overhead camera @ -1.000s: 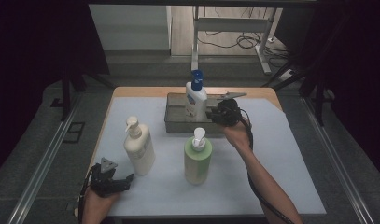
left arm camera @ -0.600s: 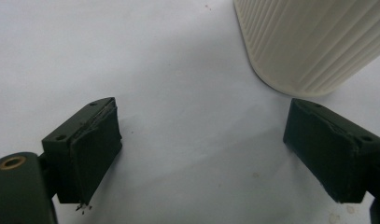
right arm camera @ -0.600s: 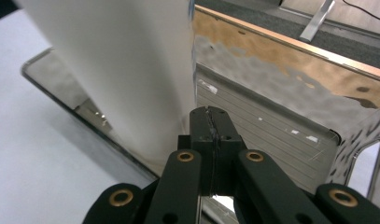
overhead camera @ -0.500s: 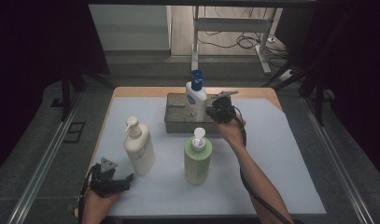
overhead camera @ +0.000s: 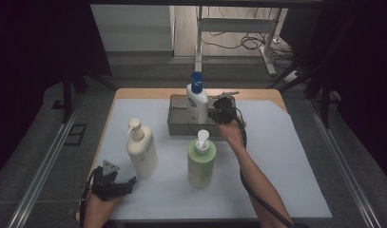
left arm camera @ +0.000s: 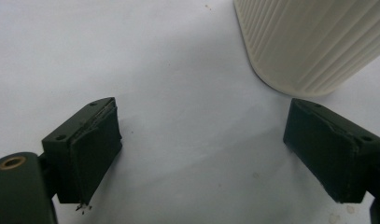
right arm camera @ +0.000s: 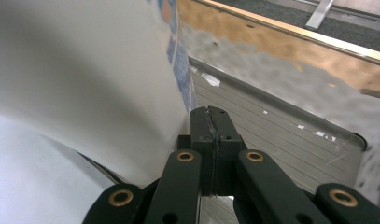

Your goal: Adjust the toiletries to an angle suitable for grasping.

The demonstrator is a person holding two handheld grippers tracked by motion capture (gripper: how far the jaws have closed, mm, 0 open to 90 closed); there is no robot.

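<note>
My fingers (right arm camera: 211, 135) are matt black plastic with brass-coloured rivets, pads faintly scuffed. Beside them the white bottle (overhead camera: 197, 103) looks like smooth, slightly glossy plastic under a printed label. The tray (overhead camera: 179, 124) is dull grey metal, its floor ribbed. The cream bottle (left arm camera: 313, 42) is finely ribbed plastic. The desk (overhead camera: 286, 152) wears a matt white sheet over a wooden edge.

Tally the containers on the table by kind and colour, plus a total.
Cream pump bottle: 1
Green pump bottle: 1
White bottle with blue cap, standing in the tray: 1
Grey metal tray: 1
Total: 4
</note>
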